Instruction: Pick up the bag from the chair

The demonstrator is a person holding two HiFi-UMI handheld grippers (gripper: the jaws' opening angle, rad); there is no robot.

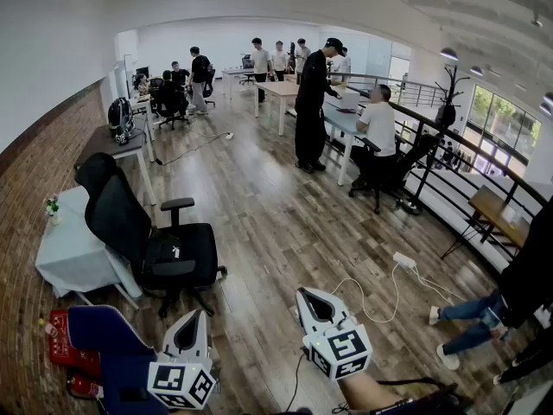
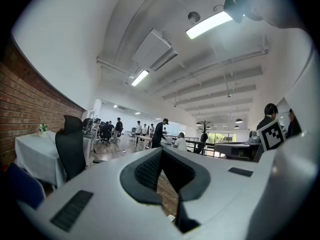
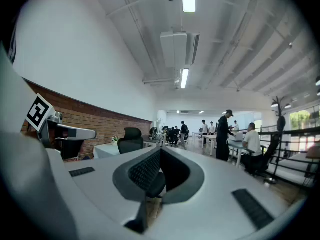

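A black office chair (image 1: 130, 223) stands at the left of the wooden floor, and a flat black bag (image 1: 175, 255) with a small white tag lies on its seat. Both my grippers are low in the head view, well short of the chair. The left gripper (image 1: 195, 316) points up toward the seat, and its jaws meet at the tip with nothing between them. To its right, the right gripper (image 1: 304, 294) is also shut and empty. The chair (image 2: 70, 151) shows to the left of the left gripper (image 2: 161, 150), and the chair (image 3: 131, 140) rises just behind the right gripper (image 3: 160, 150).
A white-clothed table (image 1: 73, 253) stands left of the chair. A blue chair (image 1: 108, 344) and a red packet (image 1: 59, 346) sit by my left gripper. A power strip with white cable (image 1: 403, 259) lies on the floor at right, near a person's legs (image 1: 471, 322). People and desks (image 1: 281, 89) fill the back.
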